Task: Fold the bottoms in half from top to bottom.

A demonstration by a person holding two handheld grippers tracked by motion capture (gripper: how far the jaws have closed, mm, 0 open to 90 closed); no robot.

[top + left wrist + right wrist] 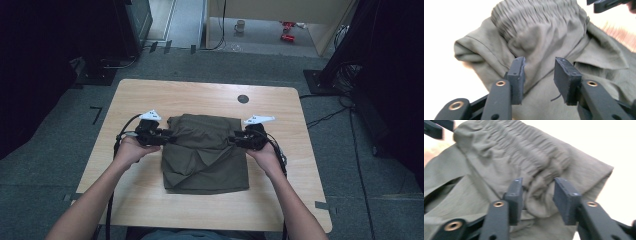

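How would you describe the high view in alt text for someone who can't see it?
A person's two hands hold a black gripper at each side of a folded olive-green garment on a light wooden table: the left gripper at its left edge, the right gripper at its right edge. Grey floor and dark equipment surround the table.

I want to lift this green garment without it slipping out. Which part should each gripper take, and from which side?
Take the olive garment by its gathered elastic waistband, probably the thickest, firmest part. Bring the left gripper in from the cloth's left edge and the right gripper from its right edge, level with the table, as the open jaws already straddle bunched fabric there.
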